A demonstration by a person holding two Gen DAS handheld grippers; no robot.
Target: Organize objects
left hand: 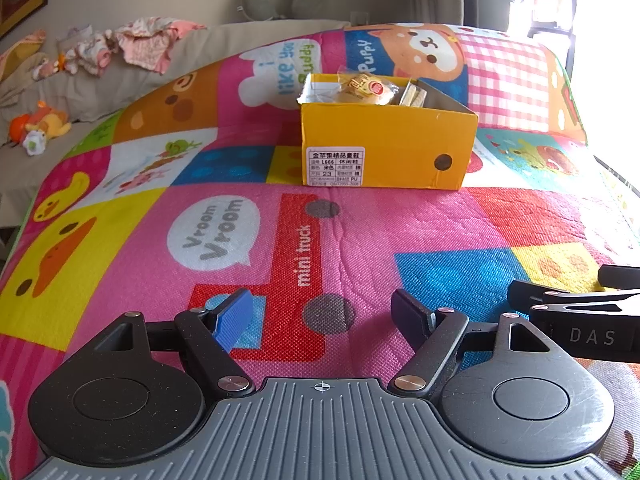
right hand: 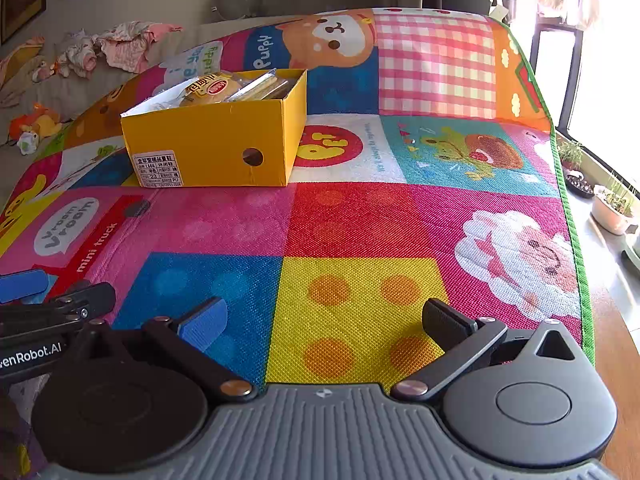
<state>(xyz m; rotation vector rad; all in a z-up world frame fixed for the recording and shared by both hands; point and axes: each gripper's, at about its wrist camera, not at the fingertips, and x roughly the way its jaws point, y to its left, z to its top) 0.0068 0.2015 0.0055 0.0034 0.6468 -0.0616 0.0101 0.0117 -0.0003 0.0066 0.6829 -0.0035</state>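
An open yellow cardboard shoebox (left hand: 386, 148) holding crinkly plastic-wrapped snack packets (left hand: 366, 88) sits mid-mat on the colourful cartoon play mat (right hand: 360, 220). Left gripper (left hand: 324, 316) and right gripper (right hand: 324, 322) hover spread, empty. Packets look light, slippery; pinch the wrapper edge.

From where I sit, the box (left hand: 386, 148) stands on the play mat (left hand: 256, 216), ahead of my left tongs (left hand: 322, 320) and ahead-left of my right tongs (right hand: 324, 324). The two tongs sit side by side, near each other, low over the mat. Inside the box lies a wrapped bun (right hand: 212, 90), with another packet (right hand: 264, 84) just to its right. Behind and left of the mat, clothes (left hand: 132, 44) and soft toys (left hand: 40, 126) lie on a sofa (left hand: 92, 92). Potted plants (right hand: 612, 204) stand right of the mat.
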